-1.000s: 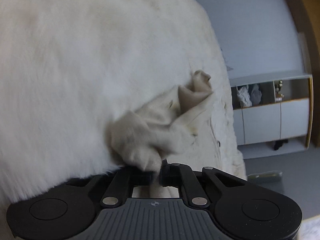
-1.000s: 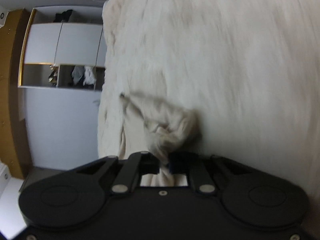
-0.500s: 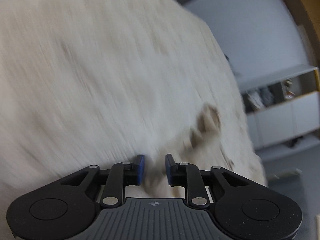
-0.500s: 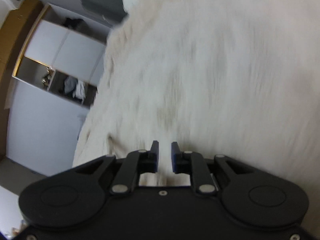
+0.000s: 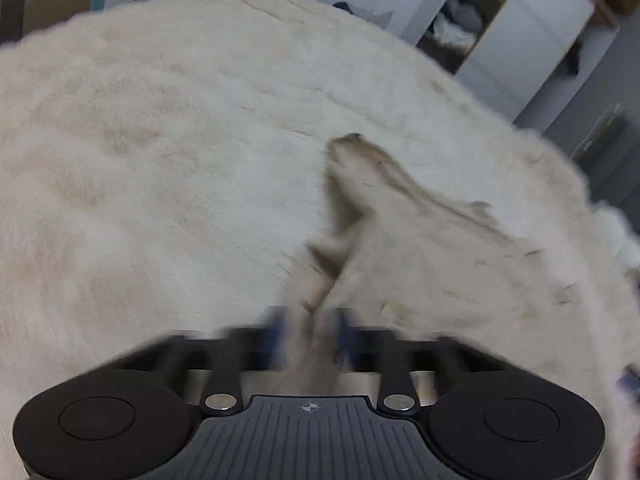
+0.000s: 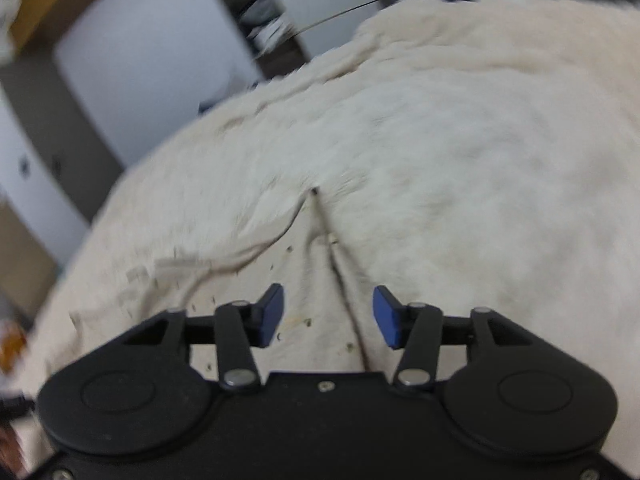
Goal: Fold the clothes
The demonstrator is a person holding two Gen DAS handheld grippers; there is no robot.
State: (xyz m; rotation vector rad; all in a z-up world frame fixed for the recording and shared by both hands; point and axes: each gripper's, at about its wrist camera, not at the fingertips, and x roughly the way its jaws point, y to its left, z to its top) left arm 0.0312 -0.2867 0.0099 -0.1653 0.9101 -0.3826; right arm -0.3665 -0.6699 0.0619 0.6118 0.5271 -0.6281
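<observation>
My left gripper (image 5: 310, 328), low centre of its frame, is blurred; cloth runs between its fingers, but I cannot tell whether they pinch it. My right gripper (image 6: 328, 314) is spread wide, gripping nothing. The garment (image 5: 432, 256) lies rumpled on the blanket (image 5: 160, 160), a ridge of it (image 6: 336, 264) between my right fingers. I judge a good fold needs it flattened, each gripper taking one edge only, never the blanket's pile.

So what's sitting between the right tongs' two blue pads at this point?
In the right wrist view, the right tongs stand open over the beige garment; one of its dark creases runs between the pads, with no grip on it.
</observation>
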